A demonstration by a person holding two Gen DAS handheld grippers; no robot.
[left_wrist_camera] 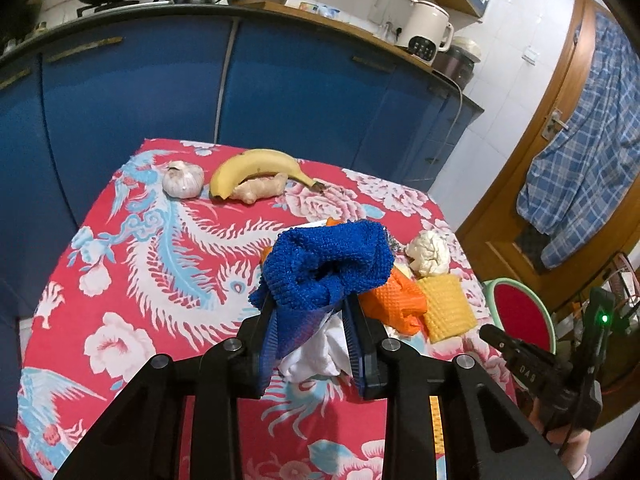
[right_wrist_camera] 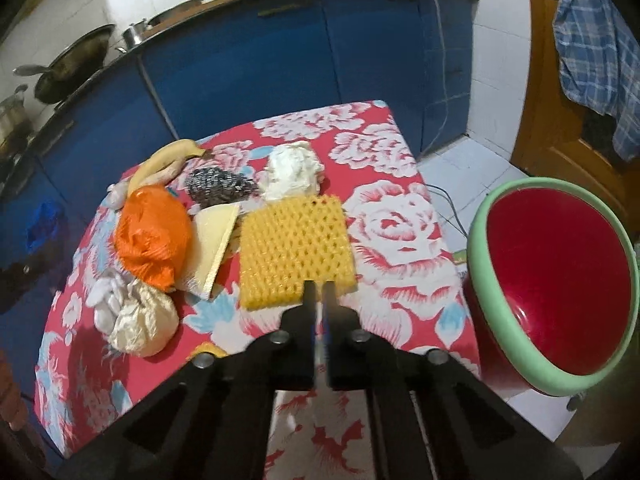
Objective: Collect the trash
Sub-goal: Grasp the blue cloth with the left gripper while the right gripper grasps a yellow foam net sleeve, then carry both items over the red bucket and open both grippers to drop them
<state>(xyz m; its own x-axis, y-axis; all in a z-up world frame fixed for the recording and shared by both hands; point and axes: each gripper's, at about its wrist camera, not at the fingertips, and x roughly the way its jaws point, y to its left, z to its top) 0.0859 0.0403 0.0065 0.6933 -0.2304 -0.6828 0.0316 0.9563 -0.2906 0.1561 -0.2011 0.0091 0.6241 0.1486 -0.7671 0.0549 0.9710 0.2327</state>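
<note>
My left gripper [left_wrist_camera: 308, 304] is shut on a blue foam net [left_wrist_camera: 328, 264], held above the red floral tablecloth [left_wrist_camera: 140, 280]. White crumpled paper [left_wrist_camera: 316, 356] shows between its fingers under the net; I cannot tell whether it is held too. My right gripper [right_wrist_camera: 319, 289] is shut on the near edge of a yellow foam net [right_wrist_camera: 296, 248], which lies flat on the cloth. To its right, off the table edge, stands a red bin with a green rim [right_wrist_camera: 480, 248], tilted towards me and showing nothing inside.
Left of the yellow net lie an orange plastic bag [right_wrist_camera: 152, 236], a cardboard piece [right_wrist_camera: 214, 240], a steel scrubber [right_wrist_camera: 218, 190], a white paper wad [right_wrist_camera: 294, 174] and a cream bag [right_wrist_camera: 140, 324]. A banana [left_wrist_camera: 256, 168], ginger [left_wrist_camera: 256, 190] and garlic [left_wrist_camera: 183, 185] sit at the far edge, before blue cabinets.
</note>
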